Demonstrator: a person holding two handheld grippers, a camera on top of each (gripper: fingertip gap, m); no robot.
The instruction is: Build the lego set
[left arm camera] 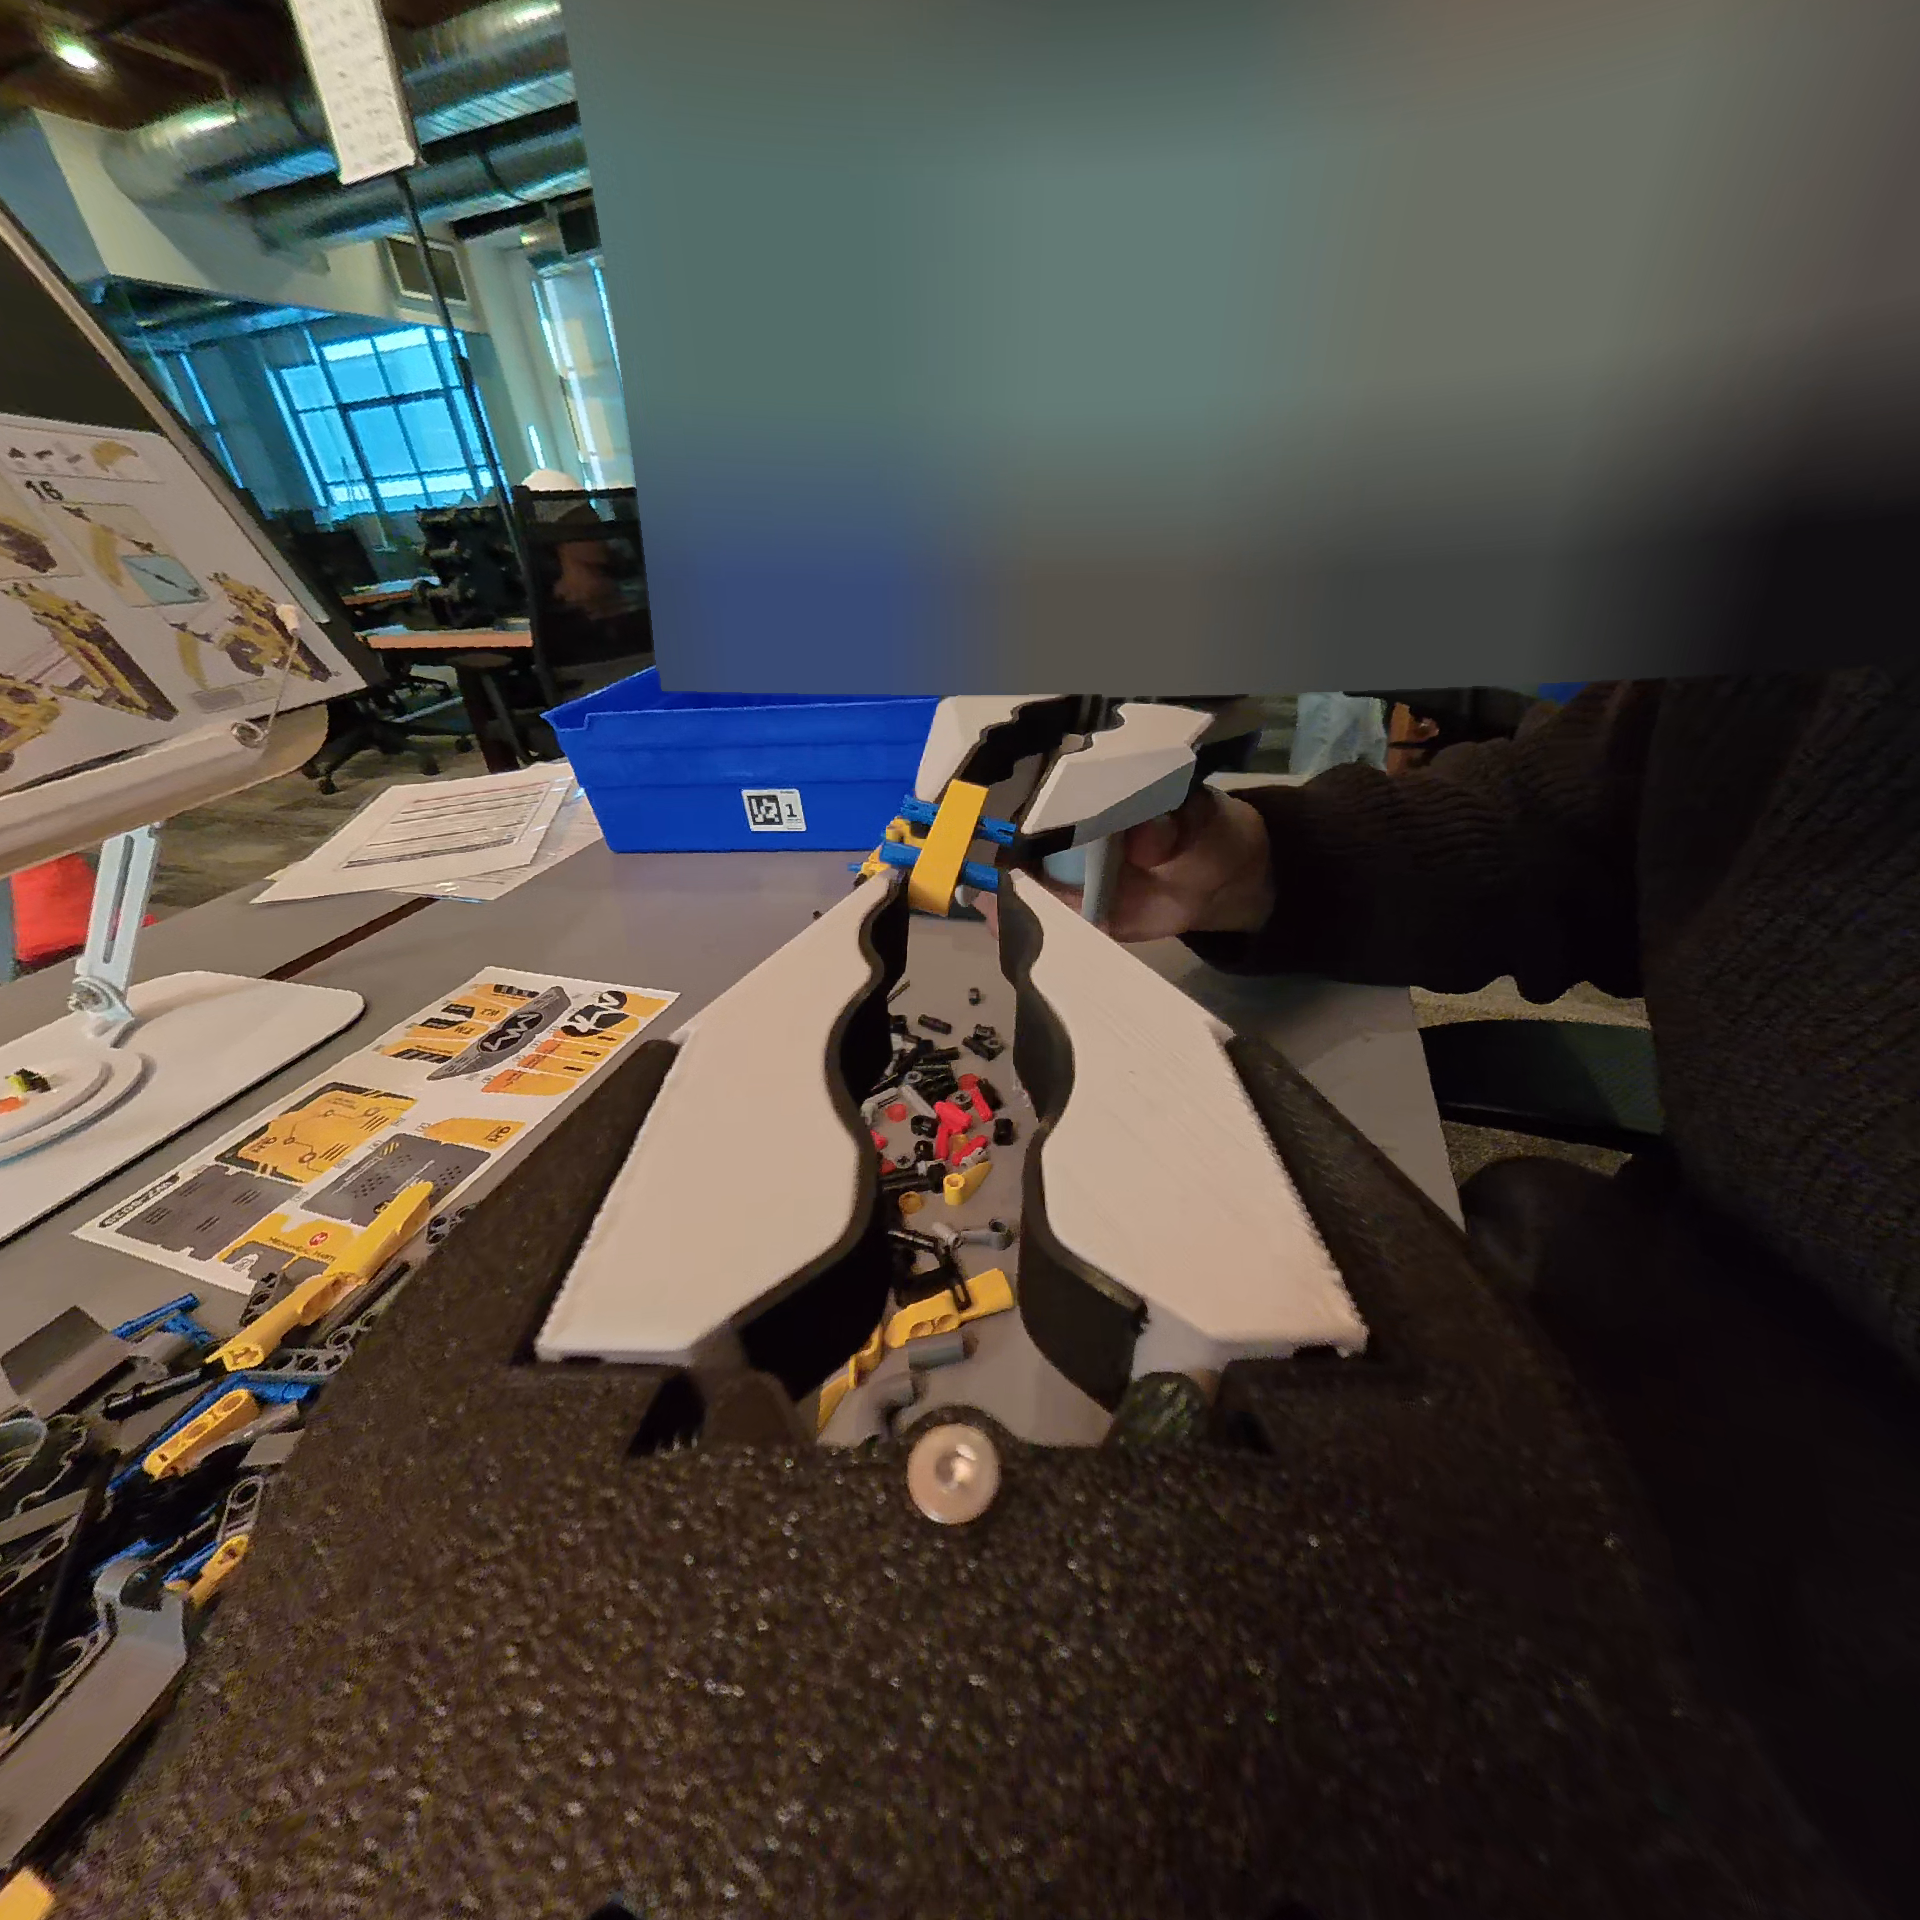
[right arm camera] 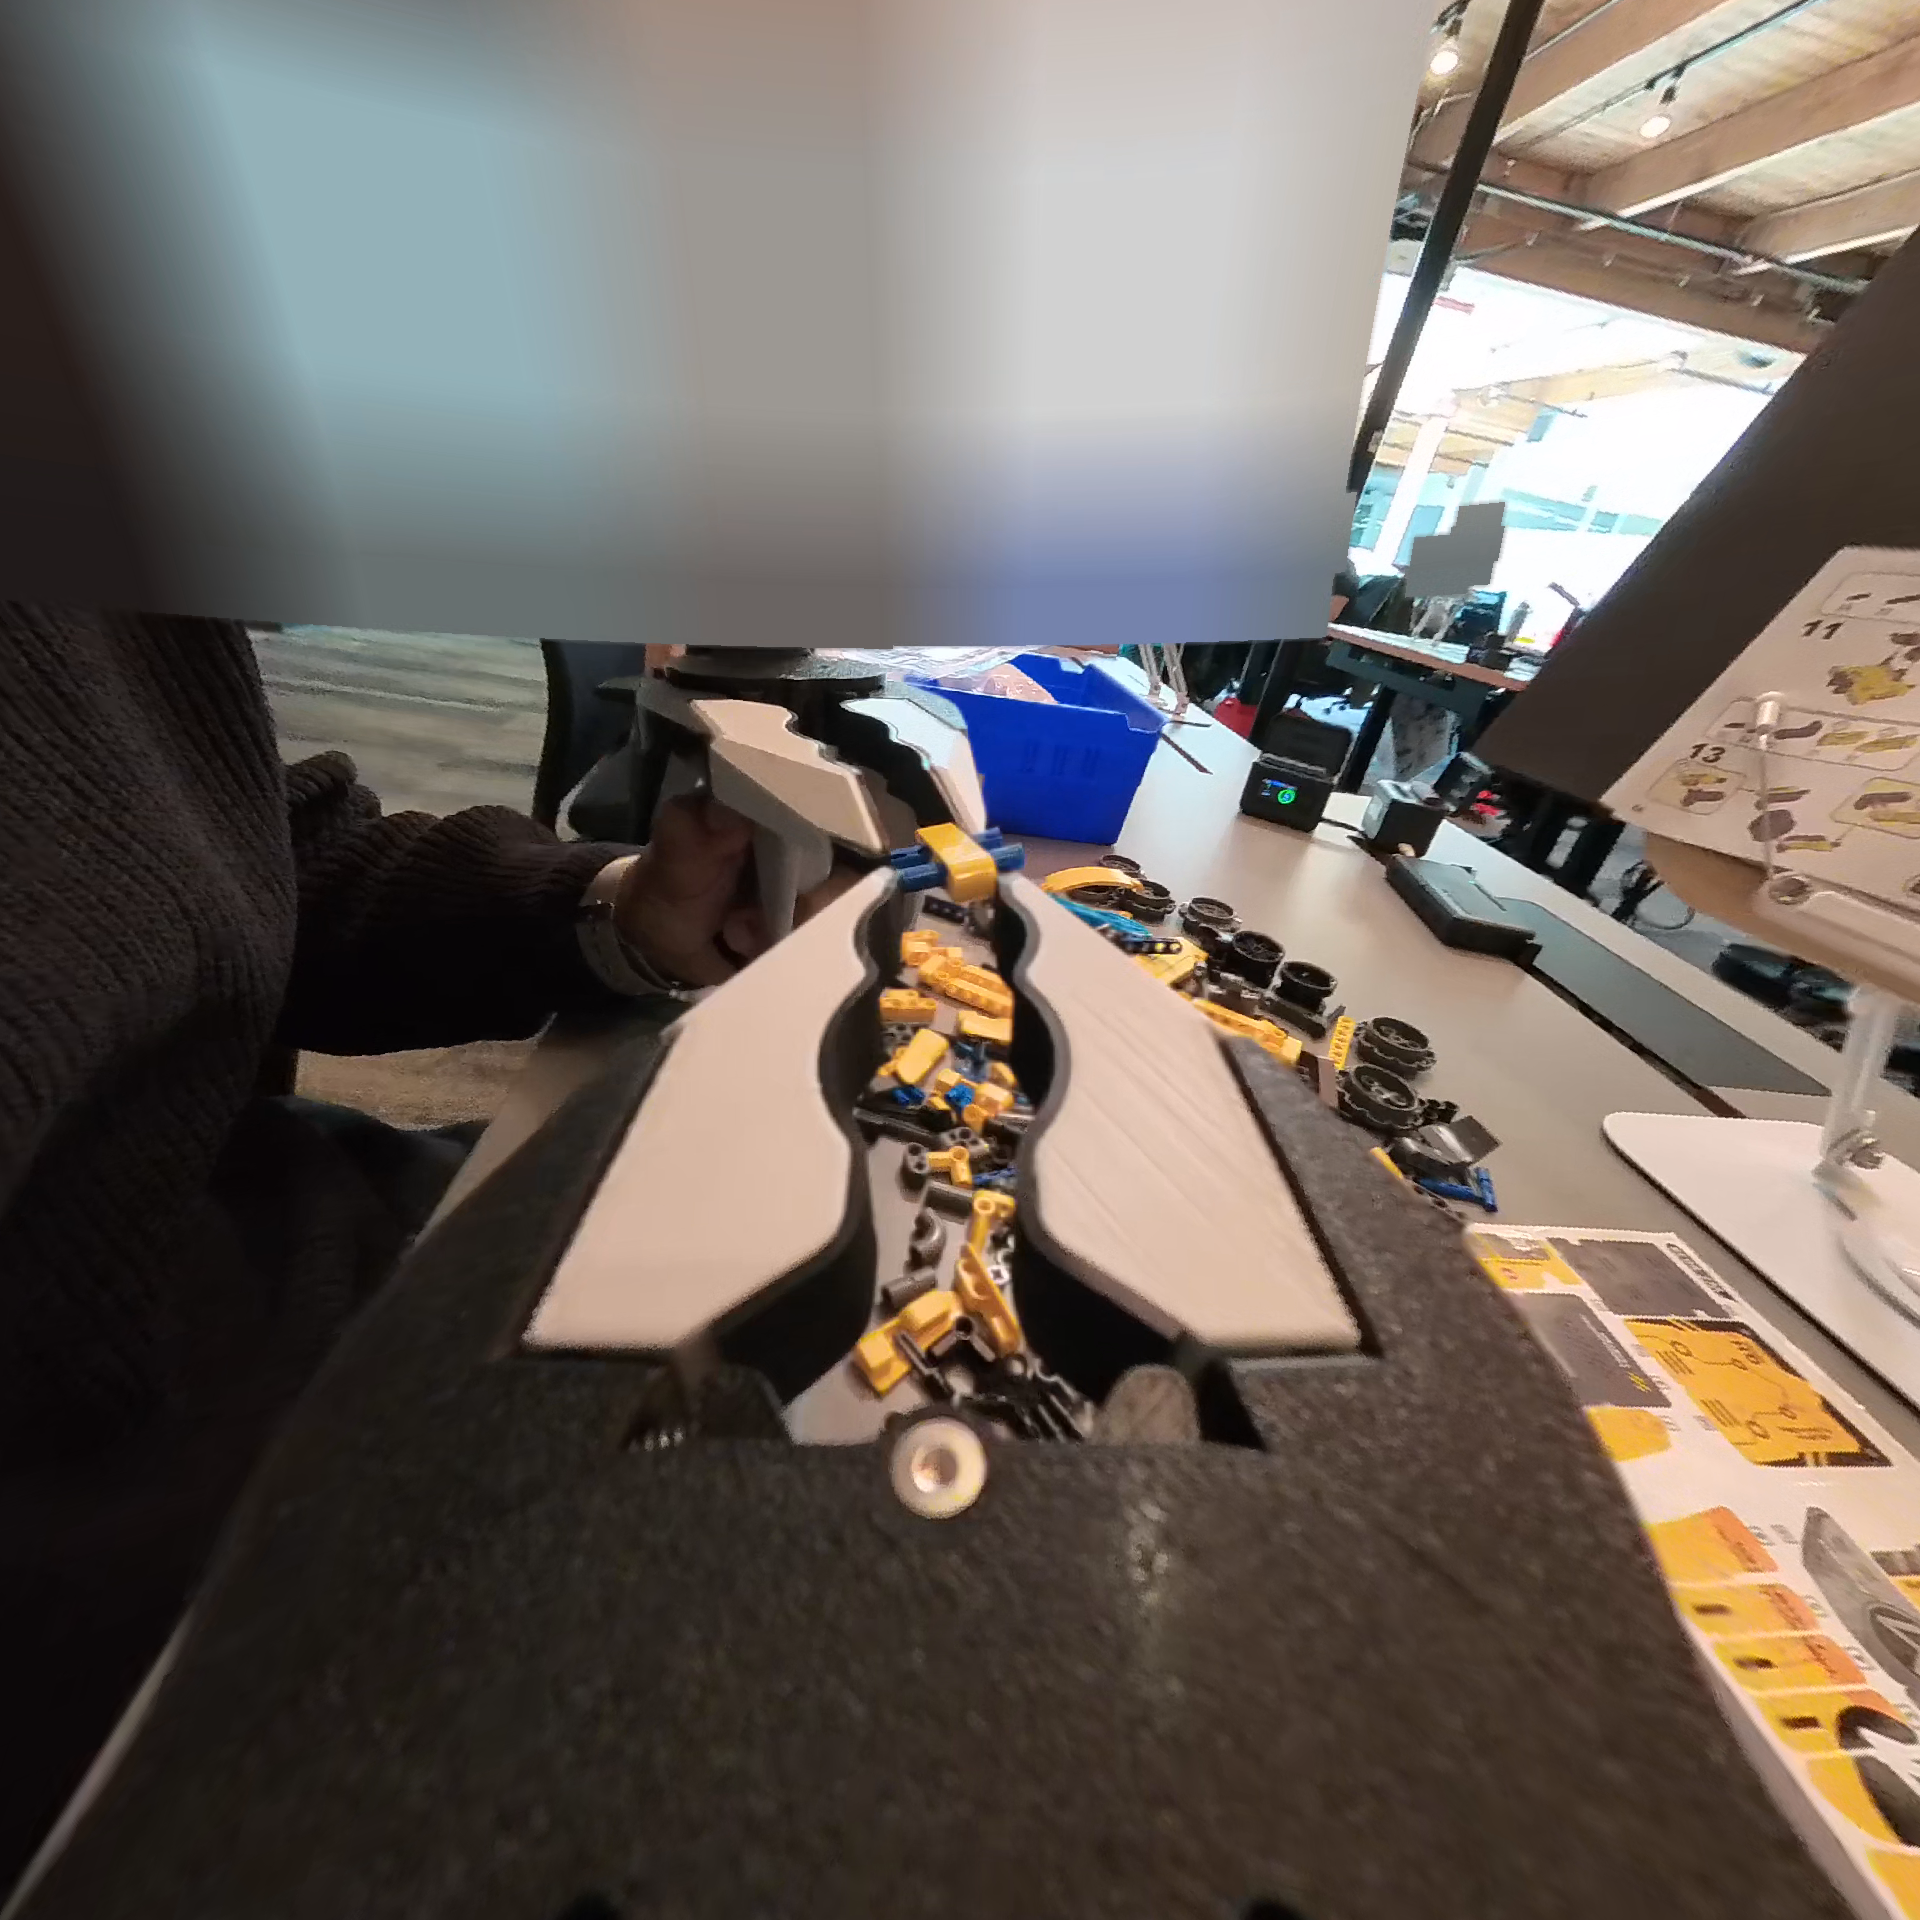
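A large blur is hiding everything above your fingers. Your left gripper (left arm camera: 948, 891) and right gripper (right arm camera: 948, 883) are both pinching the small yellow and blue brick assembly (left arm camera: 943, 850) between their tips, above loose bricks (right arm camera: 940, 1081) on the worktop (left arm camera: 665, 914).

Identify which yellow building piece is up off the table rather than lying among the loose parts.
The yellow piece on blue pins, pinched at both the left gripper tips and the right gripper tips. The other yellow pieces lie loose on the table.
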